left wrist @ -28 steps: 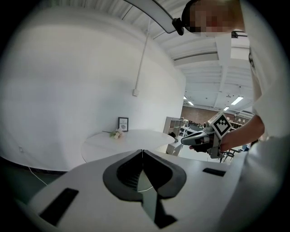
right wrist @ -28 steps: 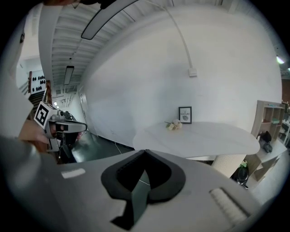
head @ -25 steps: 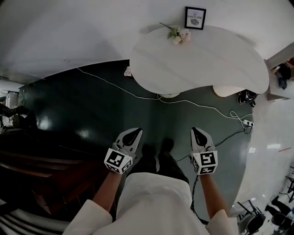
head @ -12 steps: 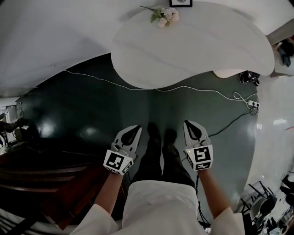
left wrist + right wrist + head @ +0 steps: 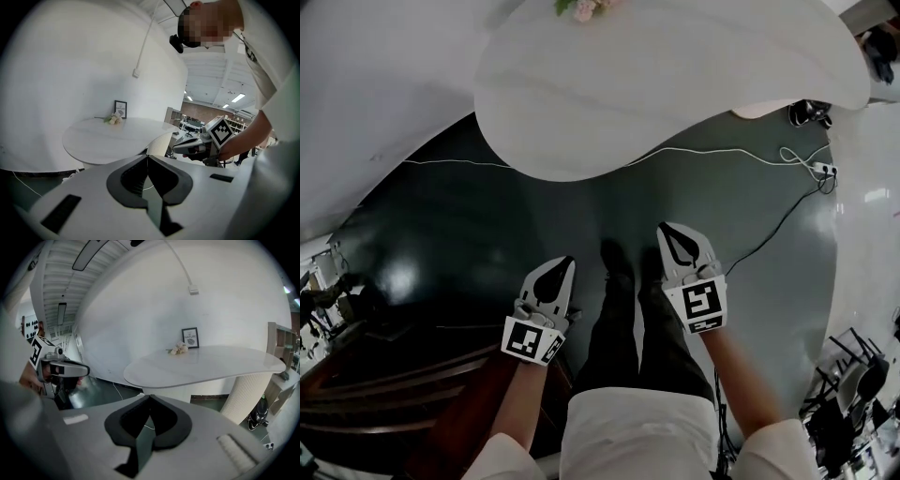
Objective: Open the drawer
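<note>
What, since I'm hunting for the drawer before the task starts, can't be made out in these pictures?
- Drawer: no view plainly shows one. The dark wooden structure at the head view's lower left is in shadow and cut off by the edge.
- Flowers: cut off by the head view's top edge.
- Framed picture: its print is too small to read in the left gripper view.
- Table: its base is hidden under its own top in the head view.

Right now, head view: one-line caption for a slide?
Person stands facing a white table, left tongs and right tongs shut and empty above the dark floor.
</note>
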`<state>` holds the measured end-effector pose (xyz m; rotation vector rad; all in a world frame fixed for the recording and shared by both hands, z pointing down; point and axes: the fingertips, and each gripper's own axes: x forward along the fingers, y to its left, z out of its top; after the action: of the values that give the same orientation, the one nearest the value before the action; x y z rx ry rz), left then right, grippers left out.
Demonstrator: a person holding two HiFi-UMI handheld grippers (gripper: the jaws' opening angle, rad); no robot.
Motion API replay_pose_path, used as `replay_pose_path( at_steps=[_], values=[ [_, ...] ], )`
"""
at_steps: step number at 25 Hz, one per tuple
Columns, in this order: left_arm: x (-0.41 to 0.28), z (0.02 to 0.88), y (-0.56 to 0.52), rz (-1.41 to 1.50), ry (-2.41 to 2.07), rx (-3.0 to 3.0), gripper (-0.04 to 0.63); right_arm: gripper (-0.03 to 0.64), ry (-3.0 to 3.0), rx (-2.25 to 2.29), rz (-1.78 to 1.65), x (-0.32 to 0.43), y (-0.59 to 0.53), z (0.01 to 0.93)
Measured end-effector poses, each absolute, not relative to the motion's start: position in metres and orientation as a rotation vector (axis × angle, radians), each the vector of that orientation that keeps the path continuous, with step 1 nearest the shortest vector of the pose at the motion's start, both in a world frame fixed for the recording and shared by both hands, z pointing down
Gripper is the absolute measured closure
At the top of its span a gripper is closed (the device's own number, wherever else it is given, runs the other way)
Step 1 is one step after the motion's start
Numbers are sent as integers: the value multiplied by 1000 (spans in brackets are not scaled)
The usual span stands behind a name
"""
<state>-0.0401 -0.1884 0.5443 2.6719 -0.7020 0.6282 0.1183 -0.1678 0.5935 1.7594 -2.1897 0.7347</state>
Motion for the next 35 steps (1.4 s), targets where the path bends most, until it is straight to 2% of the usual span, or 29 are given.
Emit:
replay_pose_path(
  at_steps=[9, 23, 35],
  values=[
    [-44, 607, -201, 675, -658, 2670, 588, 604, -2205, 1792, 710, 108, -202, 658],
    [-48, 682, -215, 704, -634, 2699, 588, 555, -2210, 1877, 630, 89, -240, 756],
    [-48, 733, -224, 659, -640, 2691, 588, 500, -2231, 1924, 488, 72, -293, 799]
  ],
)
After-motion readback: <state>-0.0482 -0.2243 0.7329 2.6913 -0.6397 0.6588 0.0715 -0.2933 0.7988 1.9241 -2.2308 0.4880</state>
